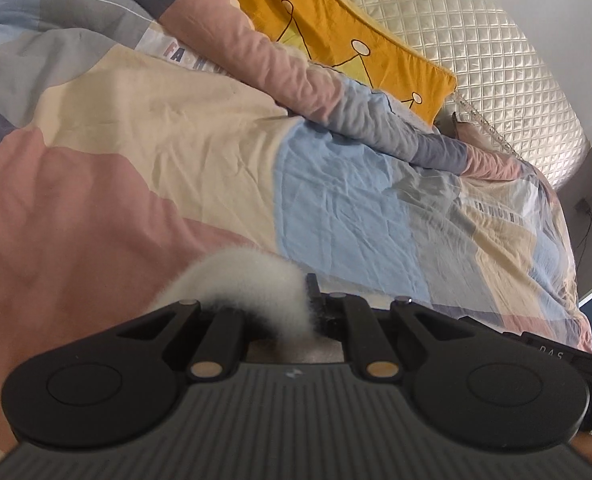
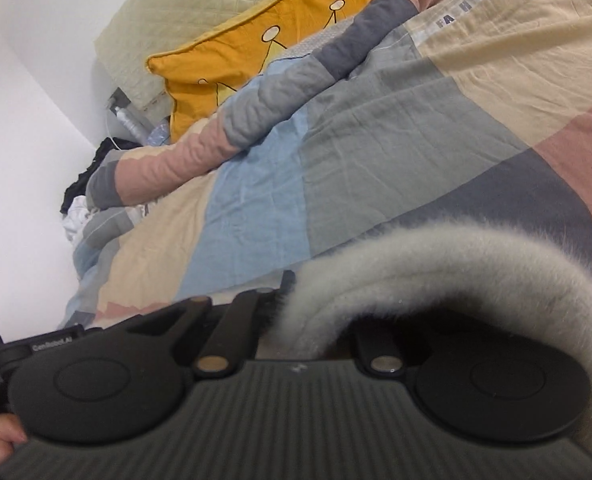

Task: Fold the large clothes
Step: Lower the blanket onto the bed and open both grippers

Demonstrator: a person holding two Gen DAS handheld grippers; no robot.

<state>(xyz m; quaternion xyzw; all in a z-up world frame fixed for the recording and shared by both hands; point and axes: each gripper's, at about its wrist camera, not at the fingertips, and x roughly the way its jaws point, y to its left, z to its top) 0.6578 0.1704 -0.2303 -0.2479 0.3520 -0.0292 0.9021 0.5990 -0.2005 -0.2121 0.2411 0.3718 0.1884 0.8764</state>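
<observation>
A fluffy white-grey garment is held up by both grippers above a bed. In the left wrist view a fuzzy fold of it (image 1: 252, 284) arches over my left gripper (image 1: 310, 304), whose jaws are closed on it. In the right wrist view a thick fuzzy band of the garment (image 2: 436, 264) curves from my right gripper (image 2: 284, 300) off to the right; the jaws are closed on its edge. Most of the garment hangs below the cameras, hidden.
A patchwork duvet (image 1: 176, 152) of pink, cream, blue and grey covers the bed, also in the right wrist view (image 2: 376, 140). An orange crown cushion (image 1: 336, 32) leans on a quilted cream headboard (image 1: 476, 40). Dark and white clothes (image 2: 80, 200) lie by the wall.
</observation>
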